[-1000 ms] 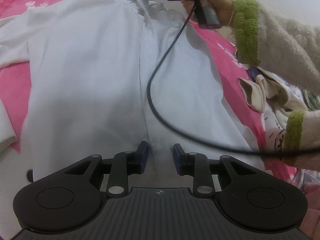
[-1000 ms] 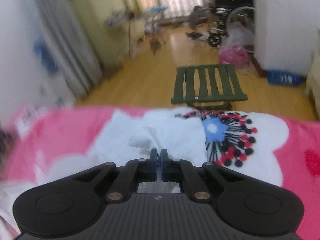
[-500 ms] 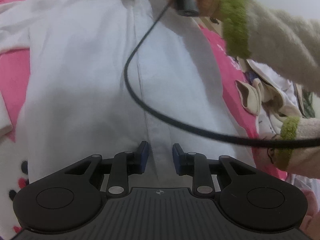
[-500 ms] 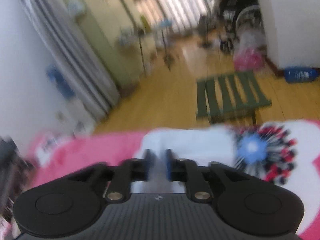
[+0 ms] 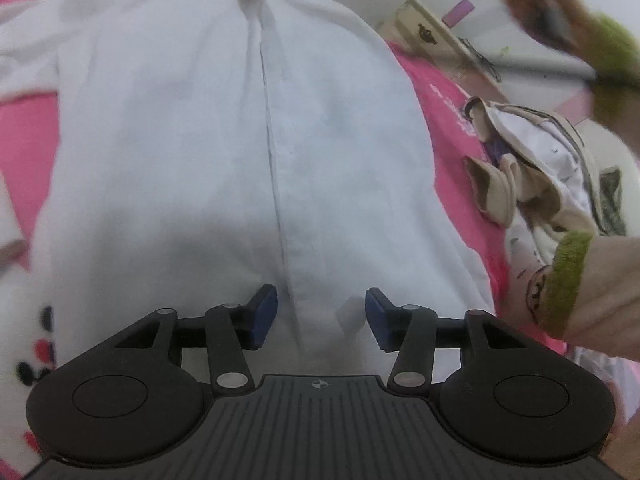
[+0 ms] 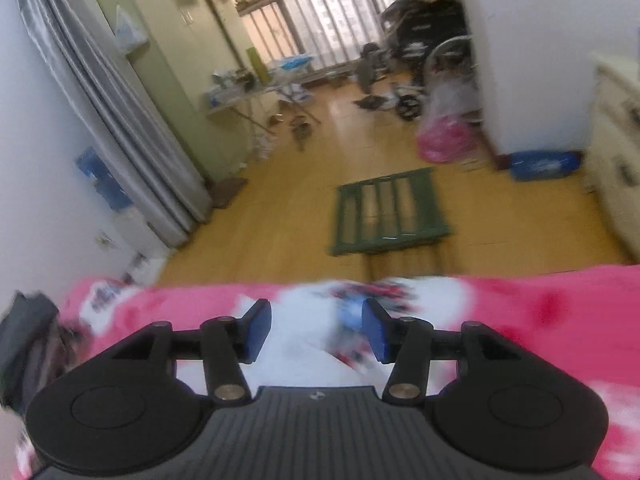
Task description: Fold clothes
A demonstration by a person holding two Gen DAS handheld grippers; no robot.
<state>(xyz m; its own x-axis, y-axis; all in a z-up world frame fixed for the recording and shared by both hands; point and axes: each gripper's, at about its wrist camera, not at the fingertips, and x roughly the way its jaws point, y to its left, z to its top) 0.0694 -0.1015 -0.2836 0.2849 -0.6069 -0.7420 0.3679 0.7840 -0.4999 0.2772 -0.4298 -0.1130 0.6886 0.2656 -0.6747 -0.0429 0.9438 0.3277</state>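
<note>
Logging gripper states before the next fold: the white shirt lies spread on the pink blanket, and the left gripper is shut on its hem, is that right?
Not quite. The left gripper is open, its jaws apart over the white shirt, gripping nothing, as the left wrist view shows. The shirt does lie spread on the pink blanket.

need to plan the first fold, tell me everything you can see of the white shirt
The white shirt looks like thin woven cloth, lying spread and mostly flat on the pink blanket. A long seam or placket runs down its middle, ending in a small notch at the far edge. One sleeve trails off to the left; the other is not clearly visible. Faint grey patches show through the fabric. The left gripper hovers open over the near hem, either side of the seam; contact cannot be judged.
</note>
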